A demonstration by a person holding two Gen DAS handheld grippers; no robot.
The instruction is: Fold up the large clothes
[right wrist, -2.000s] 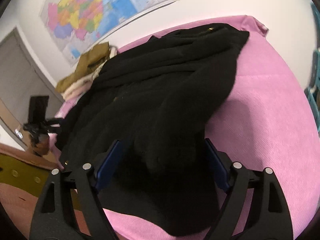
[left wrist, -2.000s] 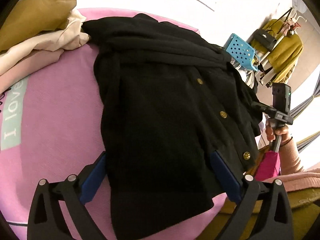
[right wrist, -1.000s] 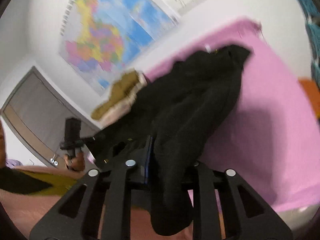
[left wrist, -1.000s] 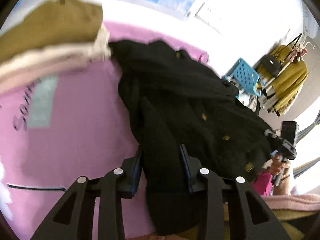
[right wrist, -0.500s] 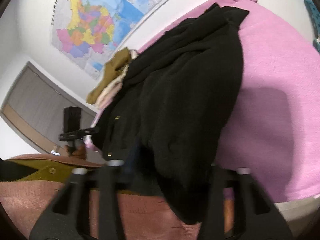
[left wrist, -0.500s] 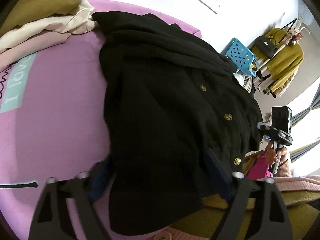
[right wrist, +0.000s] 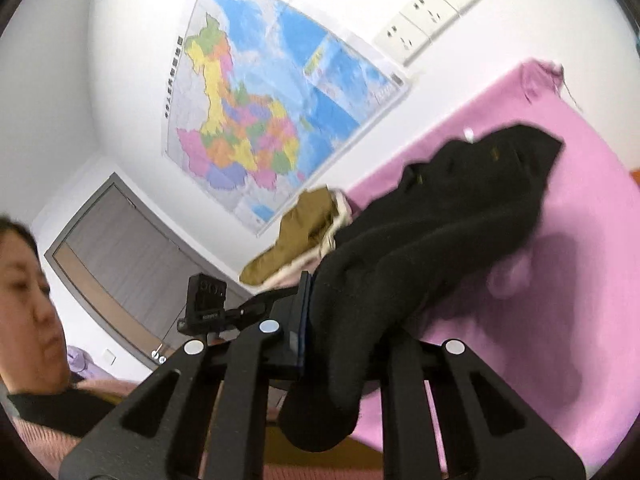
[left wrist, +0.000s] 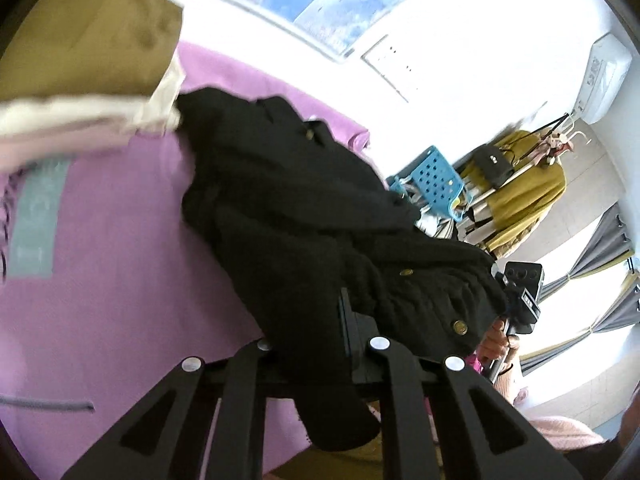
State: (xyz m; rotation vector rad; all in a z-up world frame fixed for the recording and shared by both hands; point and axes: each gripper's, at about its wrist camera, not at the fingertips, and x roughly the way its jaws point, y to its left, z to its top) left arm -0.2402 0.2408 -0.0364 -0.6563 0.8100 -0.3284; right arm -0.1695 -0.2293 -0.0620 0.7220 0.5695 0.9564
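A large black coat (left wrist: 304,216) with brass buttons lies across the pink bed cover (left wrist: 120,260). Its near hem is lifted off the bed. My left gripper (left wrist: 308,332) has its jaws closing, with a bunched fold of the hem between the pads and hanging below them. In the right wrist view the coat (right wrist: 440,216) stretches back over the pink cover (right wrist: 580,280). My right gripper (right wrist: 344,328) is shut on another part of that near edge, which droops over its fingers.
Folded tan and cream clothes (left wrist: 88,60) are stacked at the far left of the bed. A blue perforated basket (left wrist: 432,176) and a rack with a mustard garment (left wrist: 520,200) stand beyond the bed's right side. A map (right wrist: 260,112) hangs on the wall. A person's pink sleeve (right wrist: 40,440) is at lower left.
Both grippers have risen and tipped up, lifting the coat's near edge. The left jaws went from wide apart around the hem to pinched on it. The right stays clamped.
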